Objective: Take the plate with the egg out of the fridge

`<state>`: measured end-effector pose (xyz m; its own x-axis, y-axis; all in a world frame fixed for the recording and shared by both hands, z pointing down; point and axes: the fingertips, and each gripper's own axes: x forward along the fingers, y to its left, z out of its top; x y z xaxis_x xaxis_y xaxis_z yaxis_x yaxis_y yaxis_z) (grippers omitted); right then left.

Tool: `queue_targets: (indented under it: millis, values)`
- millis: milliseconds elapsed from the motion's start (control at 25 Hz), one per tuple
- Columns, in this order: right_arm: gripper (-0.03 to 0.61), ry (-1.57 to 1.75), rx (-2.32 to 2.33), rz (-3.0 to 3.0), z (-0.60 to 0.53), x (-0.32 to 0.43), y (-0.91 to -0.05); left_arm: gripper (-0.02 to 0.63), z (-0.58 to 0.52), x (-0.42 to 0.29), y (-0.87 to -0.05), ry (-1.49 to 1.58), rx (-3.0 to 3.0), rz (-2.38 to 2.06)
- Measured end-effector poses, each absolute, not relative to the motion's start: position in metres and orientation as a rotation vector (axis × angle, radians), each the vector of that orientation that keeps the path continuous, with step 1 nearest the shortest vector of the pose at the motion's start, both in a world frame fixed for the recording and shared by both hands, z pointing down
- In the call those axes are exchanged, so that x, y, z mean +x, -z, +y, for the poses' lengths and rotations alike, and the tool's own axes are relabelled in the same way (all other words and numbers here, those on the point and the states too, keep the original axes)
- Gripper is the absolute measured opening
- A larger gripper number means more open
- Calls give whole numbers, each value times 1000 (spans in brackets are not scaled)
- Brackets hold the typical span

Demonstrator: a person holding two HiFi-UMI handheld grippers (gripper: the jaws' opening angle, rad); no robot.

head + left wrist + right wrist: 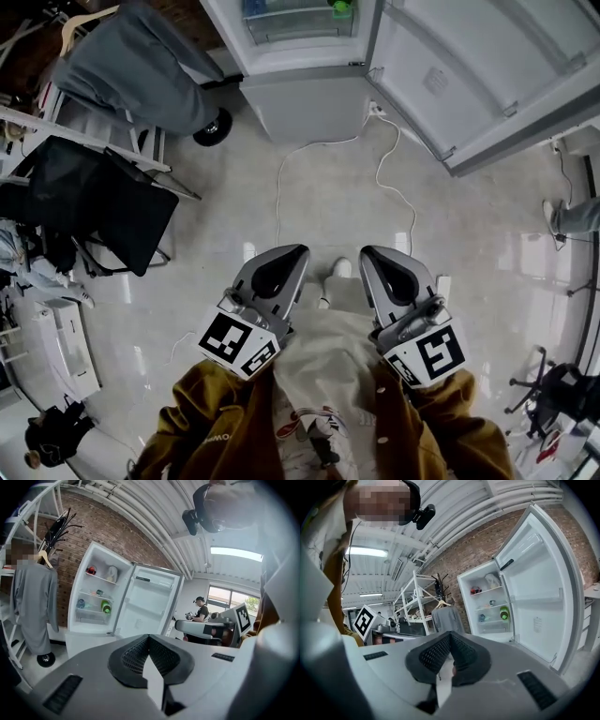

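Observation:
The white fridge [300,37] stands open across the floor, its door [469,75] swung out to the right. On its shelves [96,597] I see a red item, a white jug, a green bottle [106,606] and a blue item. I cannot make out a plate with an egg. My left gripper [298,251] and right gripper [367,253] are held side by side close to my body, pointing at the fridge and well short of it. Both are shut with nothing between the pads, as the left gripper [148,637] and right gripper [450,633] views show.
A grey coat [141,66] hangs on a rack left of the fridge. A black folding chair [103,211] stands at the left. A white cable [394,178] trails over the floor before the fridge. Another person [201,609] stands far off; white shelving [412,602] lines the wall.

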<state>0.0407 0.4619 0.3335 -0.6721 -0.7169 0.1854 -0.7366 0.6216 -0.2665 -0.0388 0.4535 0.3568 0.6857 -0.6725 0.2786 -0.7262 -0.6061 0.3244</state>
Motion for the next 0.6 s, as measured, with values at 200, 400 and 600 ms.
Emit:
queue_targets:
  millis: [200, 400, 600]
  values:
    - [-6, -603, 1197, -2791, 452, 59, -345, 8, 449, -26, -367, -194, 2431, -1109]
    - [-6, -687, 1203, -2775, 440, 78, -353, 8, 435, -17, -371, -204, 2406, -1110]
    - [-6, -693, 1190, -2802, 411, 73, -356, 8, 407, -22, -382, -193, 2385, -1099]
